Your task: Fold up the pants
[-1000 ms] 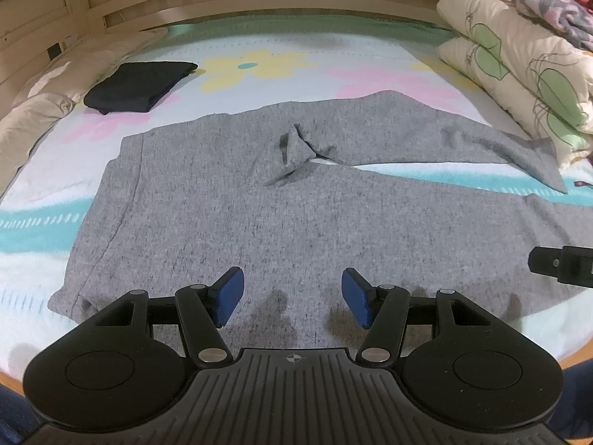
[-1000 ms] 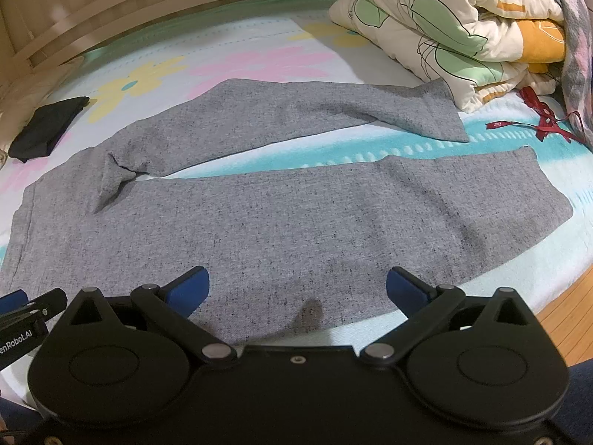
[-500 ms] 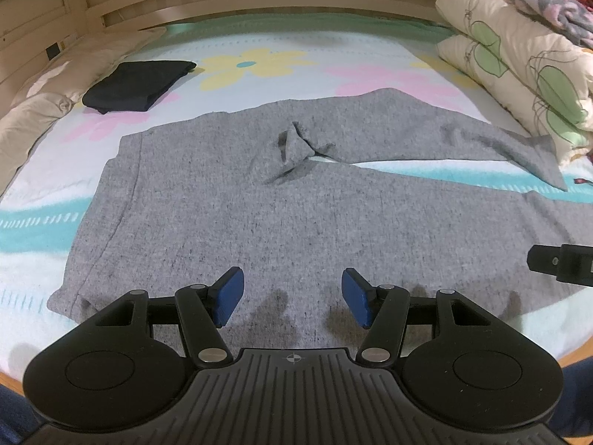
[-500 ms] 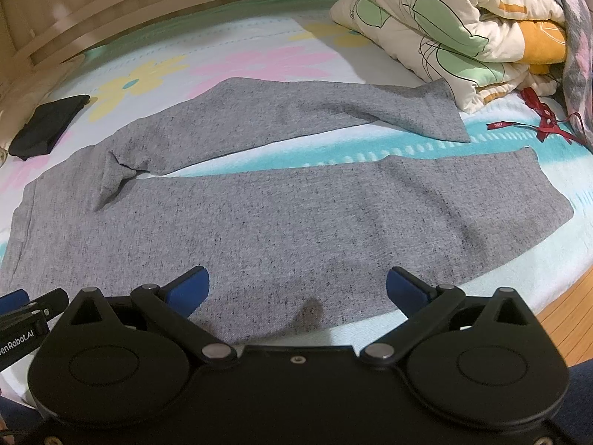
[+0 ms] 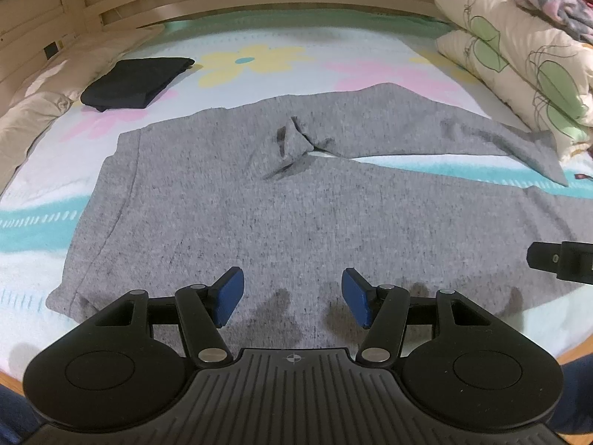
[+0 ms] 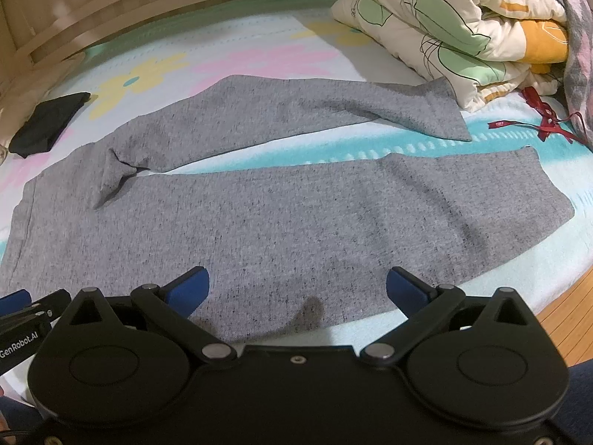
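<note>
Grey sweatpants (image 5: 296, 204) lie flat on the flowery bedsheet (image 5: 259, 48), left gripper (image 5: 292, 293) and right gripper (image 6: 298, 289) both gaping empty at 6 o'clock.

The flower-print bed (image 5: 259, 37) carries grey pants (image 5: 281, 215) spread flat just ahead of the left claw (image 5: 292, 293), a folded black garment (image 5: 137, 81) beyond-left, quilts (image 6: 444, 22) far right.
</note>
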`<action>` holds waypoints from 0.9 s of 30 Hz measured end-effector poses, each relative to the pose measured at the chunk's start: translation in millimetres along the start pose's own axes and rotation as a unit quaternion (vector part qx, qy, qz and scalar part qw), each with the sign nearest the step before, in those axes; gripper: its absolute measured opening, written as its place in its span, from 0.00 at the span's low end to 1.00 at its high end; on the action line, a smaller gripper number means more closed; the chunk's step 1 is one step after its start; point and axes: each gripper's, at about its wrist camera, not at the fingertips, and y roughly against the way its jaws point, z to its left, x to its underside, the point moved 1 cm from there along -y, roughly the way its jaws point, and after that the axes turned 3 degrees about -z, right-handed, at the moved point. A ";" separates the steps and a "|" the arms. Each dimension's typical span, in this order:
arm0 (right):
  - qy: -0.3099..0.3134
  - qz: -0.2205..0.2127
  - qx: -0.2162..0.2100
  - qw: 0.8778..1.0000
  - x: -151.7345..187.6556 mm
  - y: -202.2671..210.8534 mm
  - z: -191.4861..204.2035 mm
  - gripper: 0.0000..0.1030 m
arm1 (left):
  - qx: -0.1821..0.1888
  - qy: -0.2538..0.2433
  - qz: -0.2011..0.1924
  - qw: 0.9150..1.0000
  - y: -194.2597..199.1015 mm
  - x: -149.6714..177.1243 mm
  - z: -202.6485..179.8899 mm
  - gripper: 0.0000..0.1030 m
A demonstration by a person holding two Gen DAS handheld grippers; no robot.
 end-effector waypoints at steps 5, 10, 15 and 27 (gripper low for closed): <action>0.001 0.000 0.000 1.000 0.2 -0.1 0.2 0.99 | -0.001 -0.001 0.001 1.000 -0.5 0.6 -0.2 0.55; 0.001 0.000 0.001 1.000 0.3 -0.1 0.5 0.99 | -0.002 -0.003 0.002 1.000 -1.3 0.4 -0.2 0.55; 0.003 -0.006 0.007 1.000 1.0 0.6 -1.7 0.98 | -0.009 -0.006 0.006 1.000 -5.5 1.8 2.5 0.55; 0.006 0.027 0.049 0.998 -36.1 -4.2 -29.4 0.86 | -0.008 -0.046 0.001 0.999 -15.9 -33.9 -9.7 0.55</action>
